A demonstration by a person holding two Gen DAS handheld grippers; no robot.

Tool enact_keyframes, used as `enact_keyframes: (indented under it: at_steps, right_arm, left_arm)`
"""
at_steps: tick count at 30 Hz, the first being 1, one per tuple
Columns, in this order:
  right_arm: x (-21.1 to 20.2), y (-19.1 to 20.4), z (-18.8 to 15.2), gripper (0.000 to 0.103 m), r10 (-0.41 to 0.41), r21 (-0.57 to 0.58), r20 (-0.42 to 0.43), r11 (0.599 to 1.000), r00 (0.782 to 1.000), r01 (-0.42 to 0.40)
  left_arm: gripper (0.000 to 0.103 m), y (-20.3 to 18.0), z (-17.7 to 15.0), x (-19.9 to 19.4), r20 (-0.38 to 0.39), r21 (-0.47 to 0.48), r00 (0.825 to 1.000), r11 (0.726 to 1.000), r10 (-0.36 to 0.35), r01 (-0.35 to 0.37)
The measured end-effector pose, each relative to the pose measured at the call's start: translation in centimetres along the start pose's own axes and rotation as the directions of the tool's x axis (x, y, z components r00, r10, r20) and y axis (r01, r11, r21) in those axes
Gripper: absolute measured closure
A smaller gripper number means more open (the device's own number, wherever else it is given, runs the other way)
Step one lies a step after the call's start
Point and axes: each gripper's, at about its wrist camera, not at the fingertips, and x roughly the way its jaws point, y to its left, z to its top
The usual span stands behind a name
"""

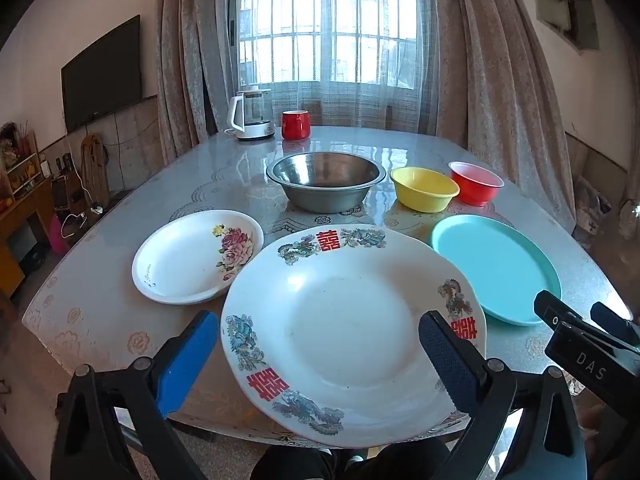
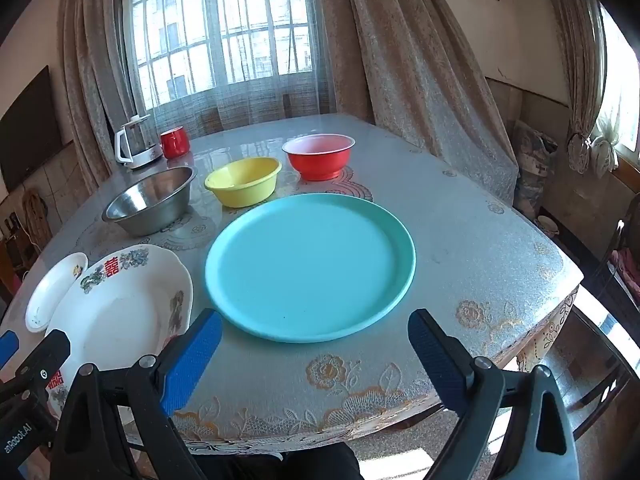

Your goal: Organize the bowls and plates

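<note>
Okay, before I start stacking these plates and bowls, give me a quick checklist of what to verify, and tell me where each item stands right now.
1. Left claw open and holding nothing: ok.
2. Right claw open and holding nothing: ok.
3. Dragon plate fully on the table: not ok, its near rim overhangs the table's edge.
4. Teal plate free of anything on it: ok.
5. Steel bowl, yellow bowl and red bowl upright and holding nothing: ok.
6. Flower plate clear of the dragon plate: cannot tell, their rims overlap in view.
</note>
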Motion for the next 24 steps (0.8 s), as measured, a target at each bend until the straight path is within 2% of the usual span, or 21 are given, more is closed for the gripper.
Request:
enact_keyframes:
  at_steps: [4,6,9,24]
  right_arm:
    - [0.3,0.2,0.1,0.007,-0.013,-0.007,-0.03,1.0,0.999,0.013]
    - [0.2,-0.1,-0.4,0.007,-0.007,-0.002,-0.009,1.0,1.0,0.007]
    - [0.8,-0.3,-0.2,0.007,-0.002,-0.005,-0.029,1.0,1.0,0.002]
    - [1.6,-0.4,-0.3,0.007,0.003,0.006,-0.021,1.0,1.0,-0.003]
  left_arm:
    - [0.002,0.0,-0.2,0.5,-0.01,0.021,1.0,1.0,0.001,-0.001]
    - [0.002,-1.0,0.0,0.5,-0.013,0.041,1.0,0.999,0.023,-0.023]
    - [0.002,-0.5,0.3,0.7,-0.017,0.027,1.0,1.0,0.004,-0.003]
    - [0.002,-1.3,-0.5,1.6,-0.041,0.066,0.999,0.998,0.012,-0.009]
